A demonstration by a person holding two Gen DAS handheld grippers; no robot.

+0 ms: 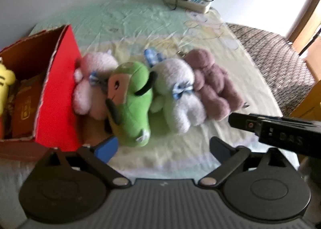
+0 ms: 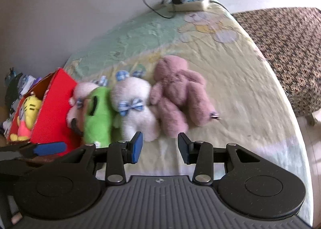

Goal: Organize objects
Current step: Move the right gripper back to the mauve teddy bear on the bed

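Observation:
Four plush toys lie in a row on the bed beside a red box [image 1: 56, 96] [image 2: 54, 112]: a pale pink bear [image 1: 94, 80] [image 2: 80, 92], a green plush [image 1: 134, 96] [image 2: 96, 116], a white bear with a blue bow [image 1: 180, 88] [image 2: 134, 104] and a mauve bear [image 1: 212, 84] [image 2: 180, 92]. A yellow plush [image 1: 5, 84] [image 2: 30, 108] sits inside the box. My left gripper [image 1: 162, 148] is open wide just in front of the green plush and white bear, gripping nothing. My right gripper [image 2: 160, 145] is open in front of the white and mauve bears, with only bedsheet between its fingers.
The bed has a pale green and yellow sheet [image 1: 130, 20] [image 2: 240, 72]. A power strip with a plugged charger and cable [image 1: 190, 0] [image 2: 186, 2] lies at its far edge by the wall. A speckled brown cushion [image 1: 276, 58] [image 2: 284, 48] borders the bed on the right.

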